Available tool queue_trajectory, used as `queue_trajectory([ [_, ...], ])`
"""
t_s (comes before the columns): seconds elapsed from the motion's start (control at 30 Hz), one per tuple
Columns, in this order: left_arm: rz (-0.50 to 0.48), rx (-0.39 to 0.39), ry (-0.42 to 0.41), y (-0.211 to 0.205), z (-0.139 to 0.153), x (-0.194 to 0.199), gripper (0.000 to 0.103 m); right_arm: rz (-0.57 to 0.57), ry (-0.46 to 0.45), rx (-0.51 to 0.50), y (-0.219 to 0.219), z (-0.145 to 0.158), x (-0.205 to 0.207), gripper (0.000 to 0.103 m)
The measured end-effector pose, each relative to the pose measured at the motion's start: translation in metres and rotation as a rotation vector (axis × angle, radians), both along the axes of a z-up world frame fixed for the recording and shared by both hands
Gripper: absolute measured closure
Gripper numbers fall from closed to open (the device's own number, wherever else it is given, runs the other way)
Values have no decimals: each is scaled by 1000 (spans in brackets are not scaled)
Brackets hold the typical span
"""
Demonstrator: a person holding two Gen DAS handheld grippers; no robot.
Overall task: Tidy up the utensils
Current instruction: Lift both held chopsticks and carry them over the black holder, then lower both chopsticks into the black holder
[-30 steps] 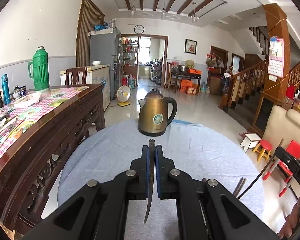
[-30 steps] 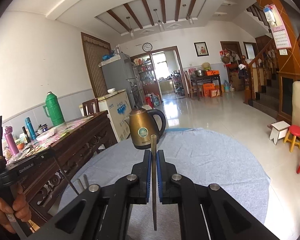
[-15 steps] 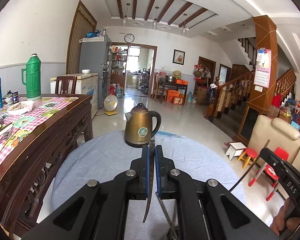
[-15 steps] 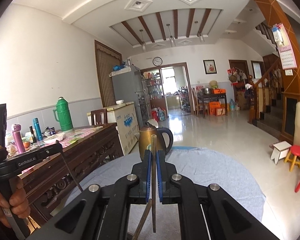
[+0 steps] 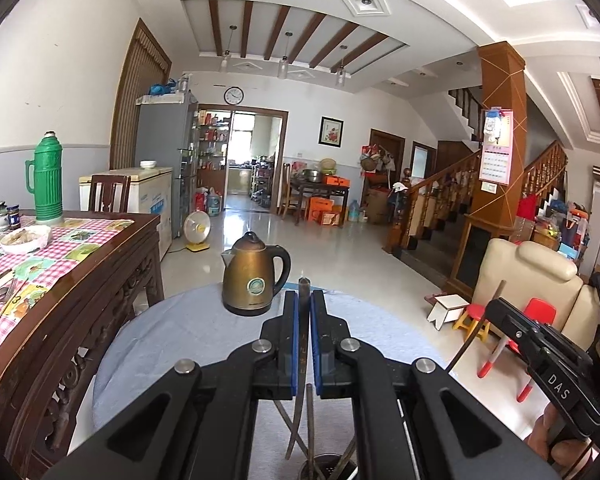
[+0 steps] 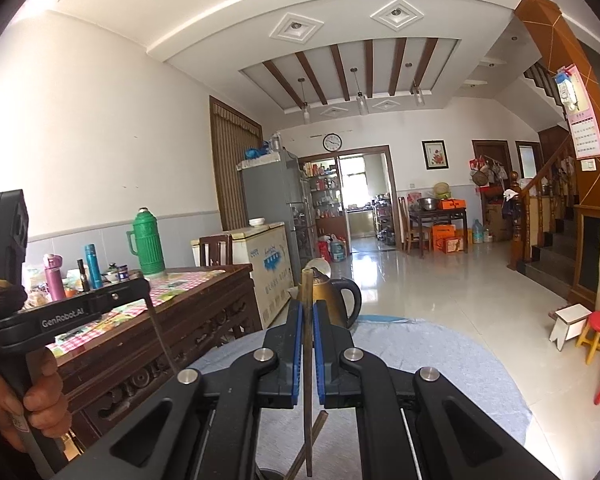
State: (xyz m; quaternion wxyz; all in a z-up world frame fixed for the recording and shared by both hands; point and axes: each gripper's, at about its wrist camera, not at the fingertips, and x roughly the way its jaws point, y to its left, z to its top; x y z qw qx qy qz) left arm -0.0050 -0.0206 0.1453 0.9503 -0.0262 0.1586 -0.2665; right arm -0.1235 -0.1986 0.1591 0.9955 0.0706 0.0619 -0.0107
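My left gripper (image 5: pixel 304 304) is shut on a thin dark metal utensil (image 5: pixel 296 412) that hangs down between the blue pads. Its lower end hangs over a dark perforated utensil holder (image 5: pixel 328 469) at the bottom edge, with several utensils standing in it. My right gripper (image 6: pixel 308 312) is shut on another thin metal utensil (image 6: pixel 308 400), held upright, its lower end near the bottom edge. The right gripper also shows in the left wrist view (image 5: pixel 540 352), and the left gripper in the right wrist view (image 6: pixel 72 312), each with its utensil.
A round table with a grey cloth (image 5: pixel 172 344) lies below both grippers. A bronze electric kettle (image 5: pixel 254 276) stands at its far side. A carved wooden table (image 5: pixel 72 280) with a checked cloth, a green thermos (image 5: pixel 48 180) and dishes stands close on the left.
Both grippers have risen and tipped upward, so more ceiling shows. The utensil holder has come into the left wrist view beneath the held utensil. Both grips stay shut.
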Motion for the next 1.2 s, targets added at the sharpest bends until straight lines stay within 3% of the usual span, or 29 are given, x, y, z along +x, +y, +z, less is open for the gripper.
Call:
queue_trajectory([
  [0.7, -32, 8, 115, -17, -21, 10, 97, 78, 41, 55, 3, -17, 8, 97],
  [1.2, -19, 52, 180, -29, -43, 17, 97, 126, 130, 92, 6, -40, 29, 97],
])
